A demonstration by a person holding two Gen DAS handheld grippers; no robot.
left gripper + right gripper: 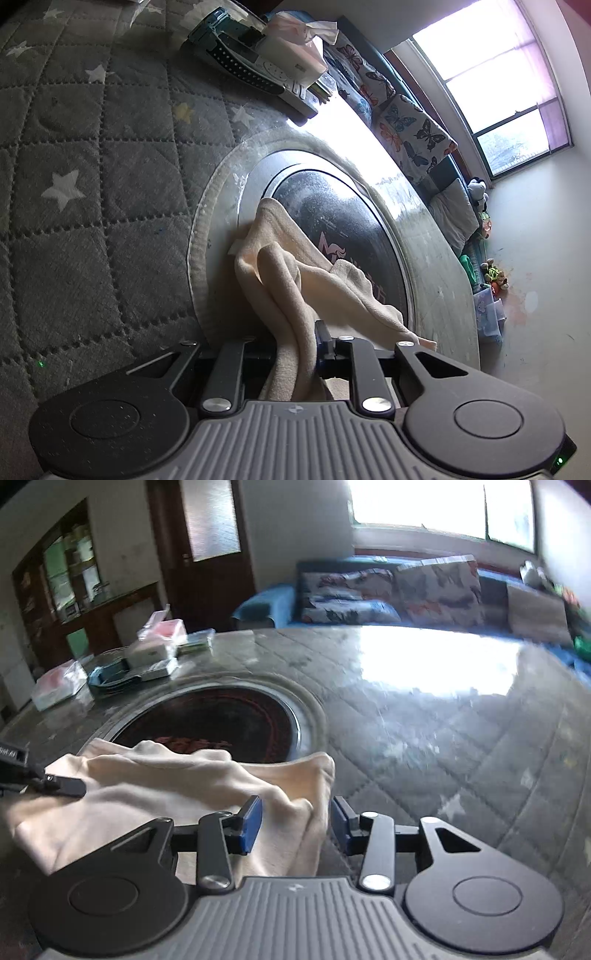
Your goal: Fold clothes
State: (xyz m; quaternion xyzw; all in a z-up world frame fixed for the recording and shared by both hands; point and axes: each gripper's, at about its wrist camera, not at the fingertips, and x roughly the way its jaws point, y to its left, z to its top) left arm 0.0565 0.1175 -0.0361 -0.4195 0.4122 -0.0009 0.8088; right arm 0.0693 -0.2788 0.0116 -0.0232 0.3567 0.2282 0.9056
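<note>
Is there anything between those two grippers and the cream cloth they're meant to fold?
No. The left gripper is already clamped on the cream cloth, and the right gripper has its jaws open around another bunch of it. Nothing else lies between them.

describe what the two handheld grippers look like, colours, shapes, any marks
Both look alike: a grey ribbed body at the bottom of each view, black arms with round discs at the sides, and silver rivets at the joints. The right gripper has blue pads on its fingers. The left gripper shows a small green light at its lower right edge; its pads are mostly hidden by cloth. No hands or sleeves are visible.
</note>
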